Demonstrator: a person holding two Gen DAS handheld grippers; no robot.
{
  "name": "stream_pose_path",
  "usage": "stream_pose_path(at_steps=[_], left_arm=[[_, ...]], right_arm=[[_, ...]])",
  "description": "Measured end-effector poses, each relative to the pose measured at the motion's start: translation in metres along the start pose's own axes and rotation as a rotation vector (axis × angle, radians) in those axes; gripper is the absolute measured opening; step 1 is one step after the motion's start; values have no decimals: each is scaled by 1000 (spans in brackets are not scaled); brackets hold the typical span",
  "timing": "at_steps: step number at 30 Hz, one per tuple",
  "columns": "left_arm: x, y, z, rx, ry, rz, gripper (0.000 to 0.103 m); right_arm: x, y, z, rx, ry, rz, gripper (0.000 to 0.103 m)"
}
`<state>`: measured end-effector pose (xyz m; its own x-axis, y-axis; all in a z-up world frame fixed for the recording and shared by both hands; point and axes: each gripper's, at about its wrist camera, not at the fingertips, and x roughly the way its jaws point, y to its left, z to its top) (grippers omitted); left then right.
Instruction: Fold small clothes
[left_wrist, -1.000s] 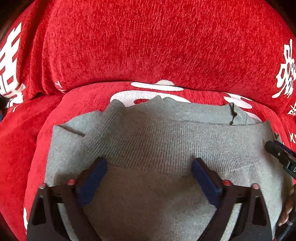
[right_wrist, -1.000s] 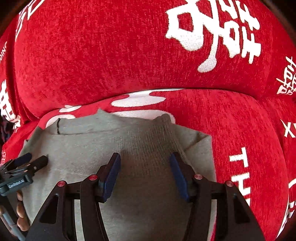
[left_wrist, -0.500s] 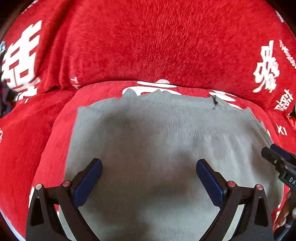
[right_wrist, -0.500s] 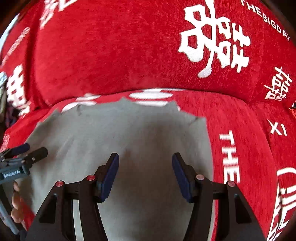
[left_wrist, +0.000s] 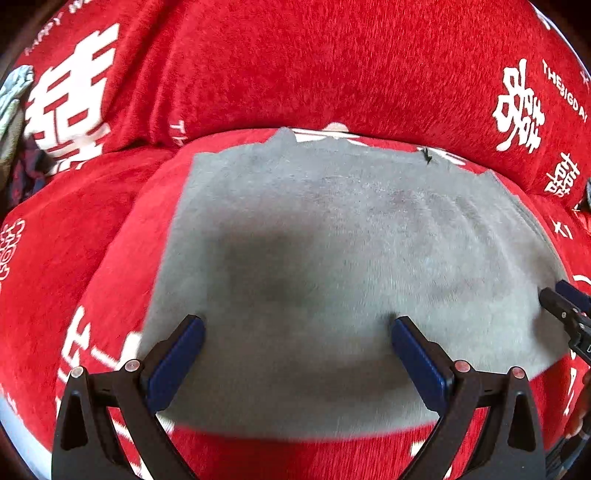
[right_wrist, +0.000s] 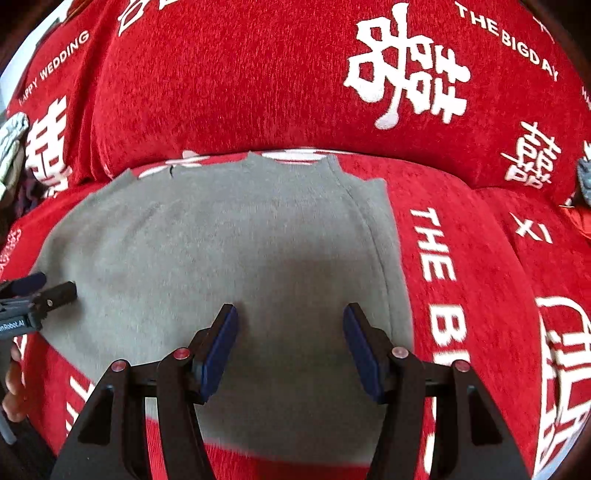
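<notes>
Left wrist: grey garment (left_wrist: 332, 266) flat on red sofa cover (left_wrist: 295, 66); both tongs spread (nothing pinched).

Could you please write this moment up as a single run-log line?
garment: grey knit top flat on red sofa cover | left gripper: open, empty | right gripper: open, empty | fold: none in progress

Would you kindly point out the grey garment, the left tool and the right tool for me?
grey garment (left_wrist: 332, 236), left wrist view, middle of its flat fabric.
left tool (left_wrist: 295, 343), left wrist view, midway between its open blue-padded fingertips.
right tool (right_wrist: 290, 325), right wrist view, midway between its open fingertips.
</notes>
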<state>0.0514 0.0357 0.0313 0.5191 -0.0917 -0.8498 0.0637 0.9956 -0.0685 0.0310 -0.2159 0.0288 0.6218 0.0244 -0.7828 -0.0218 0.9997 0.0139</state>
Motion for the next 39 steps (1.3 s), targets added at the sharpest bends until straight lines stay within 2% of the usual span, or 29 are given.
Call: stream_pose_path(at_steps=[2,5,7,10,13,17,19,20,22,24,26,27,29,31,32,34,39], left_arm=[[-6,5,-8,-8,-17,-8,101],[-1,18,-24,-32,10,5,101],[-6,20,-34,-8,-13,-1,101],[-18,20,-50,14,-23,5,101],[-38,34,-64,-58,-55,5,101],[-50,72,-75,-223,-72,-69,101],[-41,88,-75,-295,-36,-141,101],[-35,93,-74,-322,-18,-175,101],[-32,100,-69,-351,-42,-233,101],[-25,105,-64,-390,-44,-334,101],[-19,110,-58,-431,-57,-377,101],[-15,112,-55,-443,-59,-410,99],[-11,114,-51,-464,-65,-453,83],[1,115,-50,-476,-43,-520,40],[7,118,-51,-494,-22,-550,33],[14,123,-55,-530,-46,-589,24],[21,130,-56,-557,-100,-663,19]], right_arm=[[-10,1,-9,5,-18,6,64],[-12,3,-25,-16,-21,-2,65],[-7,-2,-39,-14,-14,-12,64],[-16,-14,-54,8,-57,11,64],[-22,-17,-57,4,-46,15,64],[-35,-15,-52,44,-41,17,65],[-41,-8,-45,50,-61,30,65],[-42,-3,-41,44,-68,34,65],[-43,10,-34,27,-77,51,65],[-41,23,-32,7,-79,62,65],[-39,35,-31,-13,-74,72,65],[-37,42,-31,-27,-68,77,65],[-35,51,-31,-48,-59,76,65],[-32,58,-29,-59,-49,76,65],[-30,60,-27,-59,-43,77,65],[-27,65,-22,-62,-33,79,65],[-13,96,7,-120,-7,88,65]])
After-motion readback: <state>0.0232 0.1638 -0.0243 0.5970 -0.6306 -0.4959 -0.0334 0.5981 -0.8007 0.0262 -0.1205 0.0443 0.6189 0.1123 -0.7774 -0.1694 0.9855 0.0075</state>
